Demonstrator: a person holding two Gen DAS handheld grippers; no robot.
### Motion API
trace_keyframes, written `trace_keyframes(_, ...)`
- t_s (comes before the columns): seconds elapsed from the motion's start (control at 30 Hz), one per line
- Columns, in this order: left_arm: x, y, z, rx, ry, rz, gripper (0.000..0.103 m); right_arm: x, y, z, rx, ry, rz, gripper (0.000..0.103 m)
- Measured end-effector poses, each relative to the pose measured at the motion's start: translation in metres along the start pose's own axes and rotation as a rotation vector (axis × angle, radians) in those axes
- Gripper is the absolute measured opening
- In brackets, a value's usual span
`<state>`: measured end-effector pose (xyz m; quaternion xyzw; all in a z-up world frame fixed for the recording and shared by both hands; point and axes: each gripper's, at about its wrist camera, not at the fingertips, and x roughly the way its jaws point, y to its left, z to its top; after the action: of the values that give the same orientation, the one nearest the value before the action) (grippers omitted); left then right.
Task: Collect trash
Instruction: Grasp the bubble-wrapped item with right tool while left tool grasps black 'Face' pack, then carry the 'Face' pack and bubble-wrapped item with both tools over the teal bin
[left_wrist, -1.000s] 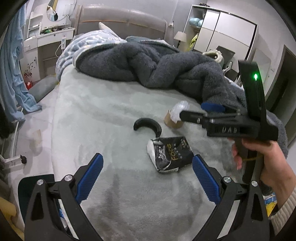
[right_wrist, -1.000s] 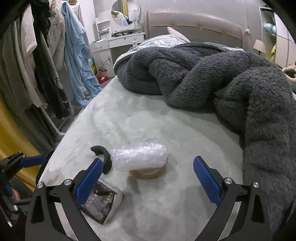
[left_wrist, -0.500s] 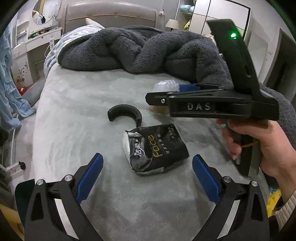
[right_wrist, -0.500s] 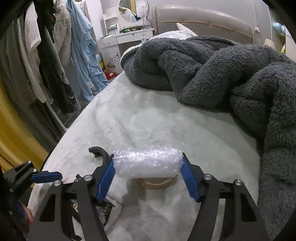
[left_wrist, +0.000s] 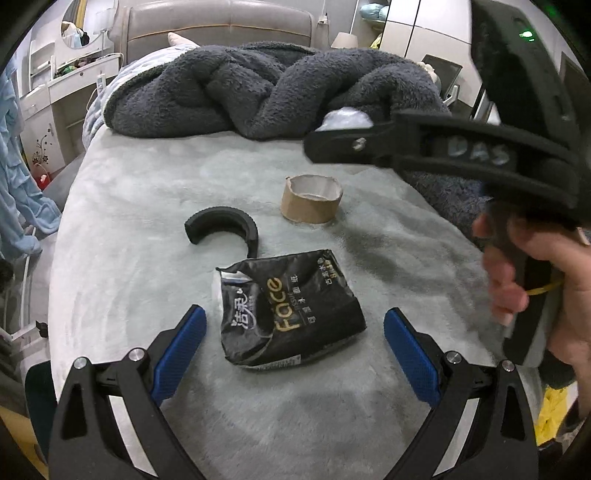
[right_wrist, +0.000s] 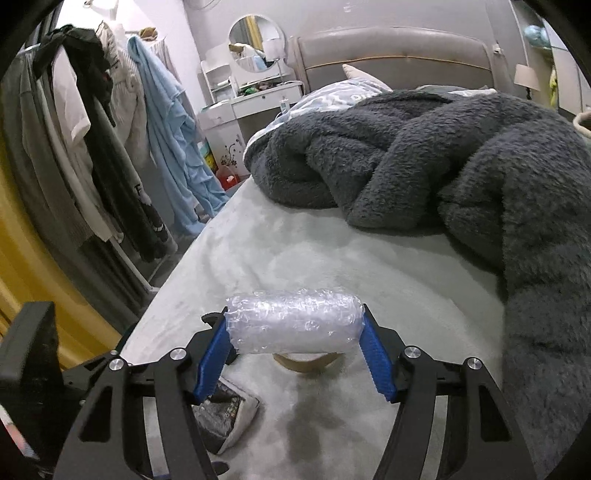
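While one item is in hand, three lie uncollected: collection judged barely begun.

Bubble-wrap roll (right_wrist: 293, 320): clamped end to end between the right gripper (right_wrist: 295, 352) pads, lifted clear of the bed (right_wrist: 332, 258). Below it: cardboard tape core (left_wrist: 311, 198). Between the spread, empty fingers of the left gripper (left_wrist: 293, 345): black tissue pack (left_wrist: 286, 308). Just beyond: black curved piece (left_wrist: 221, 227). No bin or bag visible. Far side: grey blanket (left_wrist: 258, 92).
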<state>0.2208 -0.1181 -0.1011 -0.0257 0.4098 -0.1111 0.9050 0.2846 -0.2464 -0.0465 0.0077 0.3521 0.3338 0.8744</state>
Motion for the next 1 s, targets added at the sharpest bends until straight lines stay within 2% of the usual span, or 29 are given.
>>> trace_keyframes(0.13, 0.005, -0.005, 0.000, 0.017, 0.003, 0.012, 0.096, -0.007, 0.005, -0.003, 0.007, -0.009, -0.004, 0.067)
trace_keyframes(0.23, 0.008, -0.003, 0.000, 0.007, 0.013, 0.032, 0.082, -0.008, 0.016, -0.005, -0.026, -0.001, -0.018, 0.067)
trace_keyframes(0.37, 0.004, 0.005, 0.001, -0.030, 0.008, 0.014, 0.077, -0.013, 0.026, -0.008, -0.031, -0.005, -0.019, 0.067)
trace_keyframes(0.83, -0.043, 0.016, -0.012, 0.022, -0.067, -0.028, 0.076, -0.040, 0.032, -0.027, 0.063, -0.019, -0.076, 0.067)
trace_keyframes(1.0, -0.061, 0.019, -0.018, 0.056, -0.096, -0.006, 0.076, -0.047, 0.043, -0.032, 0.074, -0.029, -0.098, 0.067)
